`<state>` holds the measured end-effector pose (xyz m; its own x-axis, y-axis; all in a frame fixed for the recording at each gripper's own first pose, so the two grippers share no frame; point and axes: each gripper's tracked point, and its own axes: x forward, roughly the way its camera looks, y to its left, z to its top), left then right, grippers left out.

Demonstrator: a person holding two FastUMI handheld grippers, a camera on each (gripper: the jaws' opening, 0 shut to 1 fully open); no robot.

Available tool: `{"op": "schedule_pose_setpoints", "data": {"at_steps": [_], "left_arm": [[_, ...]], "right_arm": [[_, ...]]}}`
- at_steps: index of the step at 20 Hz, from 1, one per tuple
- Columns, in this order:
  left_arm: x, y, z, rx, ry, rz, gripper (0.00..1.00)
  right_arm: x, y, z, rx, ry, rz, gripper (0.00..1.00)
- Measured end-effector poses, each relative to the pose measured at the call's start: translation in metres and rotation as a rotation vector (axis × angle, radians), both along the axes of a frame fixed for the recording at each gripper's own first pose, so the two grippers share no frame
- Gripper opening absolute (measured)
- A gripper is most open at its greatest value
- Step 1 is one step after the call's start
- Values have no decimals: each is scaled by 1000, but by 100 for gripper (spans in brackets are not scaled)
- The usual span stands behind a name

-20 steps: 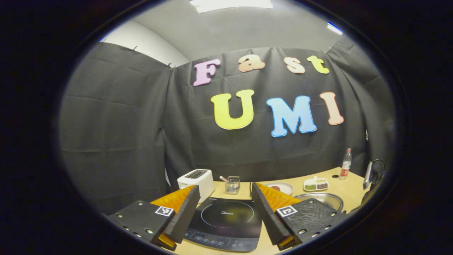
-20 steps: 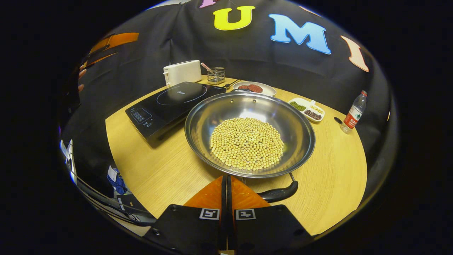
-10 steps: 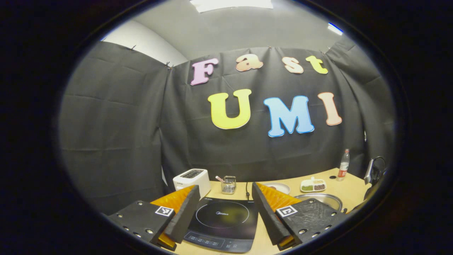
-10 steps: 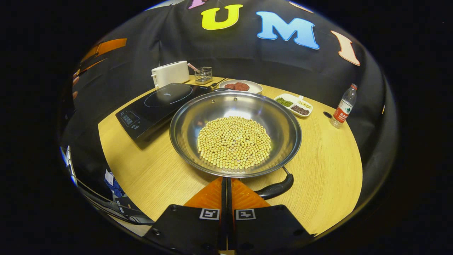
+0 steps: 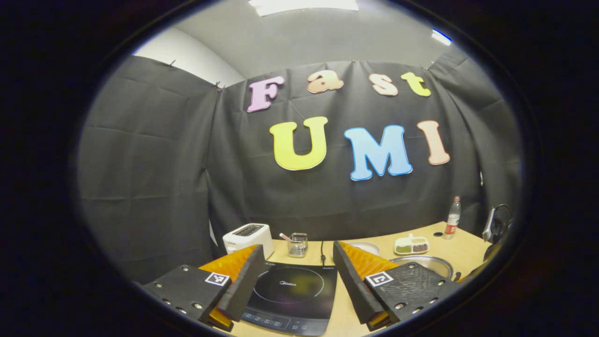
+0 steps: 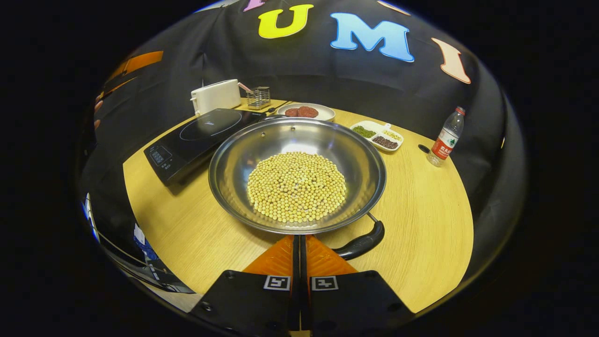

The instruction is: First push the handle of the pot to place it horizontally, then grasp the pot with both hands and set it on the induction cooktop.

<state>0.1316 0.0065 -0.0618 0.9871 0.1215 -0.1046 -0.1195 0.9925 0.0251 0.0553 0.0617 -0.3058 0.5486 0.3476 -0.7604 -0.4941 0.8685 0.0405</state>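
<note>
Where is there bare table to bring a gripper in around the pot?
Bare wood lies right of the pot, between its rim and the water bottle, and at the near left, in front of the induction cooktop. The far side is crowded: plate, divided dish, toaster, wire holder. The pot nearly meets the cooktop.

Dim booth, ceiling light (image 5: 303,4) overhead, glare on pot (image 6: 281,140), edges warped

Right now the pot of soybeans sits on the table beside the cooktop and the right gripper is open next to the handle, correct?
Not quite: the right gripper view shows the right gripper shut. The pot, its handle and the cooktop are as you say.
</note>
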Motion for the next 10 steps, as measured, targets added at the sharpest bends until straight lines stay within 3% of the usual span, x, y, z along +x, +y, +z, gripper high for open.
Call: {"op": "schedule_pose_setpoints", "data": {"at_steps": [10], "left_arm": [[13,-22,-12,-6,21,-7,89]], "right_arm": [[30,-41,-6,-33,-18,-47,3]]}}
